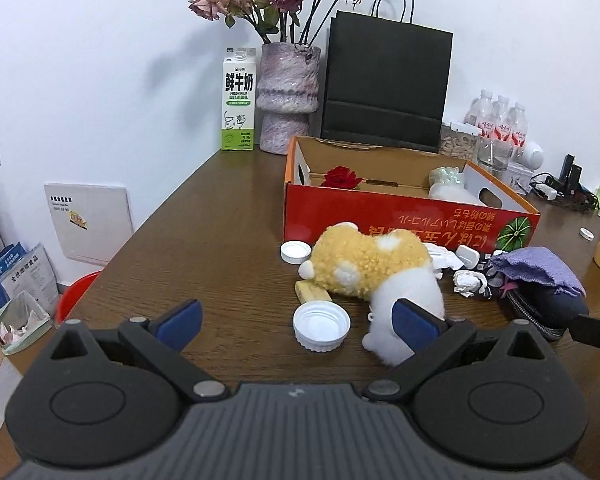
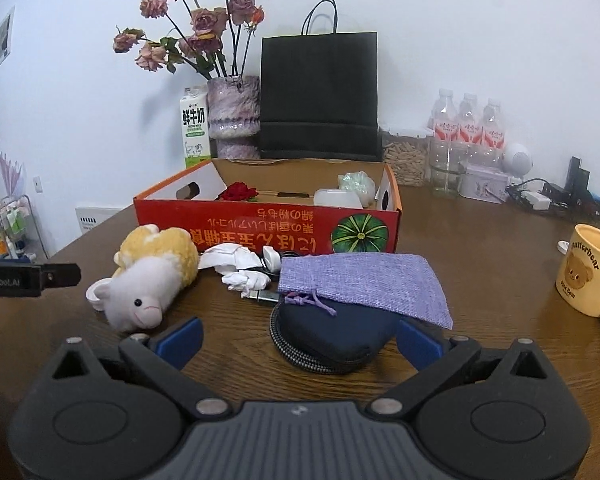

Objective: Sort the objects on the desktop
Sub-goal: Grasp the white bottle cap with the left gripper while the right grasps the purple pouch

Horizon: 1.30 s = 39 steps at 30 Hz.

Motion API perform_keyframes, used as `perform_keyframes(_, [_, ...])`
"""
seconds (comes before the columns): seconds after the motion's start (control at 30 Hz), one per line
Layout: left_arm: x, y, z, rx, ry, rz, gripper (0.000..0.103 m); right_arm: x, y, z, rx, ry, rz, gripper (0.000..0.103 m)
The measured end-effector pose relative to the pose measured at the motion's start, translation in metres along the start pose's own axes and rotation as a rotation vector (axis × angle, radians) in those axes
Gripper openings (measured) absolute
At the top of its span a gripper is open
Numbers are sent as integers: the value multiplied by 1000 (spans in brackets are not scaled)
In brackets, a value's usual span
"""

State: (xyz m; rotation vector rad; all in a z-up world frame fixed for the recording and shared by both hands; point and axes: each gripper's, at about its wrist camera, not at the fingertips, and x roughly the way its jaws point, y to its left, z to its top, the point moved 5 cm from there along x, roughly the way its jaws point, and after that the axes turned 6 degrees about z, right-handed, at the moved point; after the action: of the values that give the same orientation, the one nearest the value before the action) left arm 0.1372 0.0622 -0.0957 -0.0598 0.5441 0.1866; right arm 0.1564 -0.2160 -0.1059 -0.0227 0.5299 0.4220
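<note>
Both claws are wide open and hold nothing: left claw (image 1: 298,322) near the fluffy yellow-and-white plush sheep (image 1: 374,272), right claw (image 2: 298,342) around the dark blue zipper pouch (image 2: 332,330) on the brown wooden table (image 2: 480,240).

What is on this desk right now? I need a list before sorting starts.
plush toy: 1, yellow and white, lying before the box
cardboard box: 1, red, open, mid-table
red rose: 1, in box
white caps: 2, near toy
purple pouch: 1, on dark case
dark case: 1, navy, front
crumpled paper: white, beside toy
mug: 1, yellow, right
milk carton: 1, white-green, back
vase: 1, purple, dried roses
paper bag: 1, black, back
water bottles: 3, clear
left gripper: open
right gripper: open
</note>
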Motion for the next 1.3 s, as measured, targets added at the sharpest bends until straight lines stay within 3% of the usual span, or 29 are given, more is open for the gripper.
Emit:
perform_keyframes(0.33, [16, 1, -9, 51, 39, 74, 103, 2, -1, -1, 8, 10, -13, 103])
perform_keyframes(0.67, [37, -3, -15, 96, 80, 86, 103, 14, -10, 5, -4, -6, -61, 103])
perform_keyframes(1.0, [56, -13, -15, 130, 119, 59, 85, 52, -24, 23, -25, 19, -89, 103])
perform_keyframes(1.17, [61, -16, -13, 133, 121, 39, 76, 74, -36, 30, 18, 76, -64, 102])
perform_keyframes(1.3, [61, -17, -12, 126, 117, 10, 62, 79, -43, 27, 56, 90, -56, 98])
